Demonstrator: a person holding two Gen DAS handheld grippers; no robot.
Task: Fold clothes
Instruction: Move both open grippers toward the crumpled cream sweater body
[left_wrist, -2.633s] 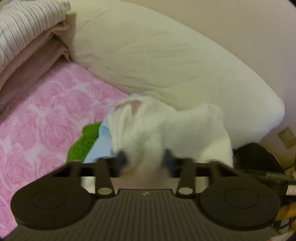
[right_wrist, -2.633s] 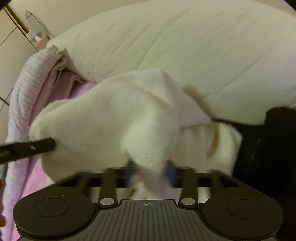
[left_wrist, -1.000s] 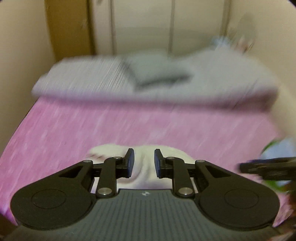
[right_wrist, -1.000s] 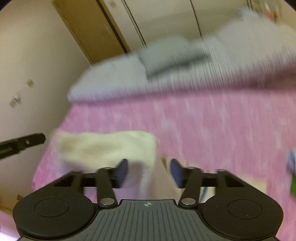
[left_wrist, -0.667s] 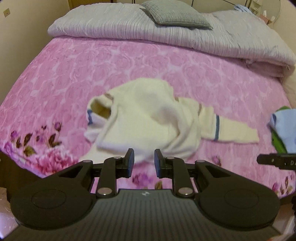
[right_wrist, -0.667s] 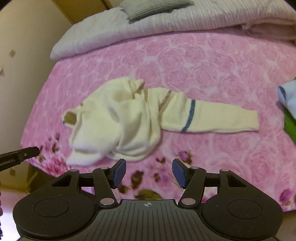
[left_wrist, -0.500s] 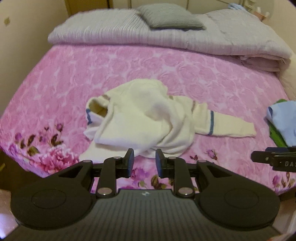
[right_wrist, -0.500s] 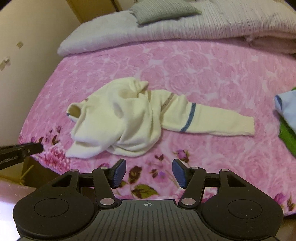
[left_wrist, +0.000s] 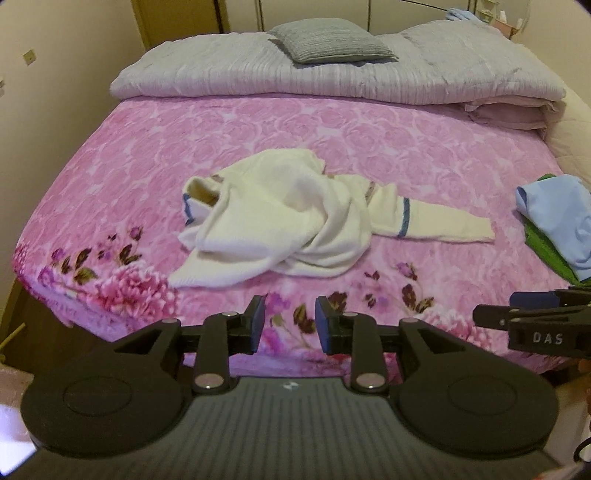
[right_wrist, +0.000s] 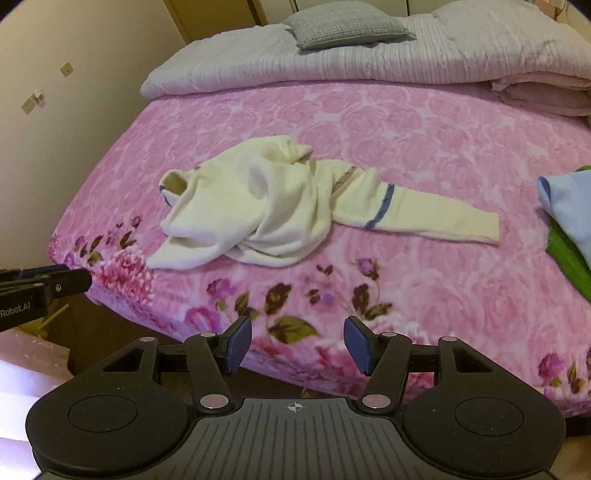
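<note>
We hold both grippers off the near edge of the bed (left_wrist: 155, 155), above its flowered border, and neither one touches any cloth. The left gripper (left_wrist: 288, 325) has its jaws opening, a modest gap between the blue pads with only the pink bedspread (right_wrist: 424, 147) showing through it. The right gripper (right_wrist: 297, 347) stands with its fingers spread wider, and nothing lies between them either. In the left wrist view the right gripper's tip reaches in from the right edge, and in the right wrist view the left gripper's tip reaches in from the left. The cream sweater (left_wrist: 280, 221) lies crumpled on the bedspread, nearer the front edge and the left side of the bed than the far edge. Its body is bunched and twisted over itself, the collar opening turned toward the left side, and one sleeve (left_wrist: 443, 223) with a blue band stretches flat toward the right side. At the right edge of the bed we see a light blue garment (right_wrist: 569, 206) resting on a green one (right_wrist: 569, 258). Along the far edge lies a folded grey quilt (left_wrist: 369, 81) with a grey pillow (left_wrist: 328, 40) on top of it.
</note>
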